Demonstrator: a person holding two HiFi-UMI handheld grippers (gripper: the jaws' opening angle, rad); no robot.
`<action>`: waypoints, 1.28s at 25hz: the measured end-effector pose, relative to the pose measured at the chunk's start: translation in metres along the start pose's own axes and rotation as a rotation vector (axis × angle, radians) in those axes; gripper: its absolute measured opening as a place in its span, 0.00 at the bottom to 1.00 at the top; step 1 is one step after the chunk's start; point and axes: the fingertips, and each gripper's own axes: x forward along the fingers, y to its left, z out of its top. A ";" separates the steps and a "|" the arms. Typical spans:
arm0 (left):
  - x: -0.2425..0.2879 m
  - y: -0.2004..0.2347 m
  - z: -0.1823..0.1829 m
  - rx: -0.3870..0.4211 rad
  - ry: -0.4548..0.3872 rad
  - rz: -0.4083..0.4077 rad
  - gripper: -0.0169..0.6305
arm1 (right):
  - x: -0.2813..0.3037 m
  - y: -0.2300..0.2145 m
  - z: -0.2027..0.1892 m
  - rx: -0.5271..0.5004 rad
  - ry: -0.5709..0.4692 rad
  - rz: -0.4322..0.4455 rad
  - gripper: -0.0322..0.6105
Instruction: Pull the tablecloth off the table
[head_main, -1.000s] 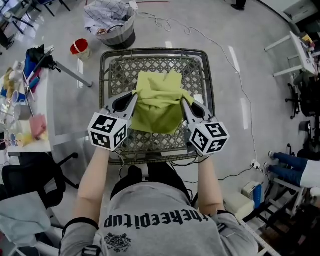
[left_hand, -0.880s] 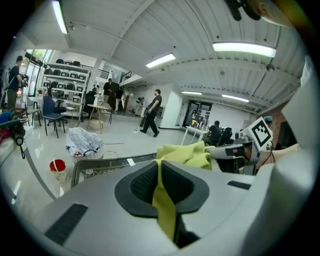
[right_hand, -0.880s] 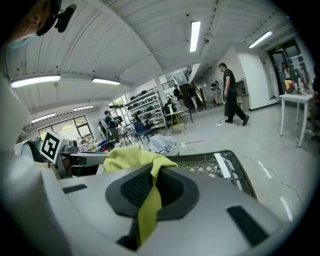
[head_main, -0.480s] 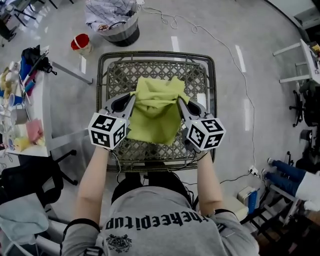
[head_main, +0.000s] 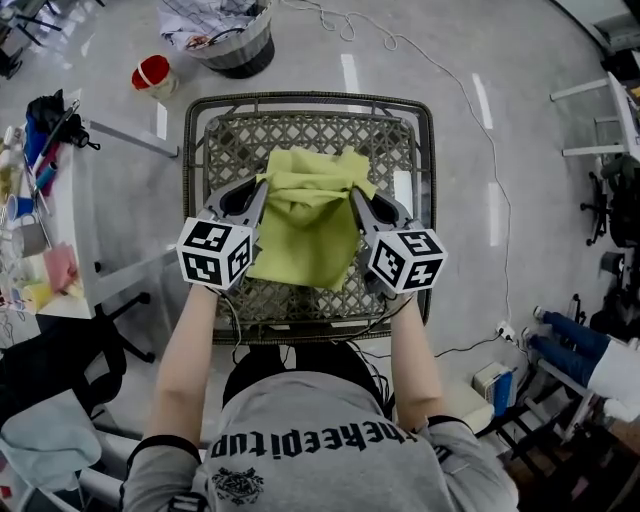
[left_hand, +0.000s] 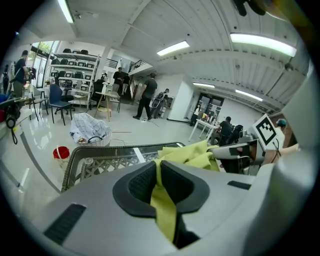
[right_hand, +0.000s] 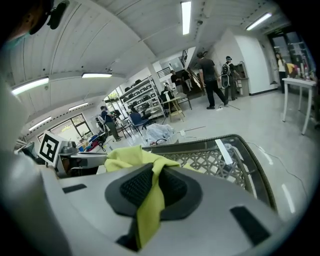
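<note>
The yellow-green tablecloth (head_main: 305, 225) is being held bunched over the middle of the surface (head_main: 310, 99), whose lattice top is framed by a dark woven rim. Its far edge is being gathered up at two points, one by each tool. The rest is being let drape toward the near edge, where part of the lattice is being covered. Whether the lower hem is resting on the lattice or hanging just above it cannot be told.

The left tool (head_main: 262, 188) is being kept at the cloth's upper left corner. In the left gripper view its jaws are being pressed nearly together on a fold of the fabric, and a strip of it is trailing back through the gap. The right tool (head_main: 352, 192) is being kept at the upper right corner in the same way. In the right gripper view a fold is being pinched between its jaws and is spilling down behind them.

Both tools are being pointed away from the person and tilted downward, side by side, with the cloth sagging loosely between them.

On the floor (head_main: 520, 200) beyond the surface, a basket (head_main: 225, 40) heaped with laundry and a red bucket (head_main: 152, 72) are standing near each other, and a cable (head_main: 470, 130) is trailing past the right side.
</note>
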 end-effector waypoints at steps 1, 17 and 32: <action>0.001 0.001 -0.001 0.000 0.004 0.008 0.08 | 0.001 0.000 0.000 -0.002 0.001 -0.002 0.10; 0.000 -0.004 0.002 0.018 -0.016 -0.015 0.19 | -0.004 0.005 0.002 0.024 -0.016 0.021 0.24; -0.009 -0.003 0.006 0.011 -0.033 -0.032 0.28 | -0.013 0.007 0.007 0.049 -0.048 0.047 0.34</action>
